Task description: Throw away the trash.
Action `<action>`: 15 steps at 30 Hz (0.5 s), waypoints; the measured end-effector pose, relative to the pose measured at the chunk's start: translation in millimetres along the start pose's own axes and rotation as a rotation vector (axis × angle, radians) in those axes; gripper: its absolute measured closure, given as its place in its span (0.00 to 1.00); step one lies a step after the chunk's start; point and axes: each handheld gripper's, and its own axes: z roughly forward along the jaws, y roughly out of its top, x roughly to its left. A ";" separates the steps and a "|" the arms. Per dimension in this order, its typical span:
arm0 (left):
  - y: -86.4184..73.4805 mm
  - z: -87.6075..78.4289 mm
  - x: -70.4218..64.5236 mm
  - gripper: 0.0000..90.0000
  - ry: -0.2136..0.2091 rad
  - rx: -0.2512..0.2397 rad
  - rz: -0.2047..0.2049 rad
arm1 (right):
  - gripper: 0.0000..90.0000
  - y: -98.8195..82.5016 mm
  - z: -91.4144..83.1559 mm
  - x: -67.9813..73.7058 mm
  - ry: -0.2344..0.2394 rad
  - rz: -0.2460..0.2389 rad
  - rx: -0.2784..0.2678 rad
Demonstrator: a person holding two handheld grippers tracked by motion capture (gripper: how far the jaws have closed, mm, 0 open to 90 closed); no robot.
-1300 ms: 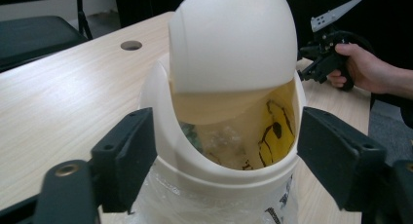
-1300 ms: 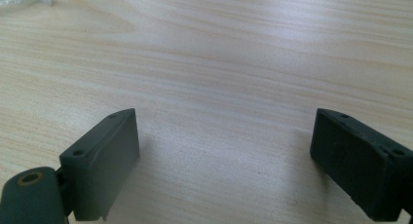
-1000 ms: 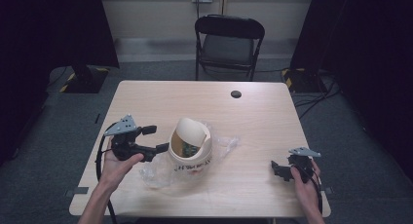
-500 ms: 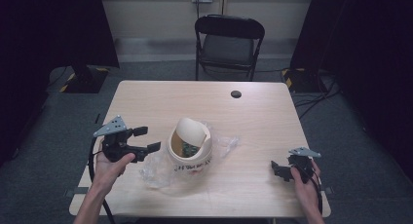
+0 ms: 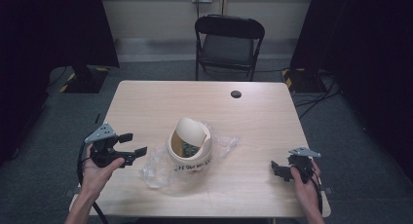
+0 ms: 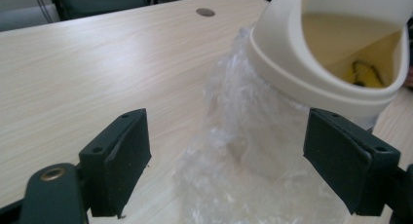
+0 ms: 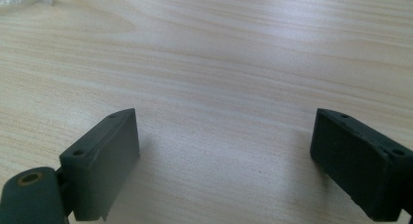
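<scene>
The left tool (image 5: 130,145) hangs near the tabletop's (image 5: 160,104) left edge, jaws spread wide and empty, aimed at crumpled clear plastic (image 6: 243,160) that lies against a cream bin (image 5: 190,147). The bin stands near the tabletop's middle, toward the front edge, its swing lid (image 5: 190,131) tipped open. The right tool (image 5: 278,169) rests by the front right corner, jaws likewise spread over bare wood.
</scene>
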 end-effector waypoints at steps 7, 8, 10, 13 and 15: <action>-23.8 -0.4 12.1 0.20 0.054 0.052 -0.040 | 0.11 0.0 0.0 0.0 0.000 0.000 0.000; -27.3 -0.3 14.4 0.20 0.065 0.058 -0.039 | 0.11 0.0 0.0 0.0 0.000 0.000 0.000; -38.6 0.5 21.0 0.20 0.085 0.065 -0.070 | 0.11 0.0 0.0 0.0 0.000 0.000 0.000; -46.6 1.5 24.0 0.21 0.079 0.071 -0.073 | 0.11 0.0 0.0 0.0 0.000 0.000 0.000; -59.3 3.0 29.7 0.21 0.095 0.100 -0.093 | 0.11 0.0 0.0 0.0 0.000 0.000 0.000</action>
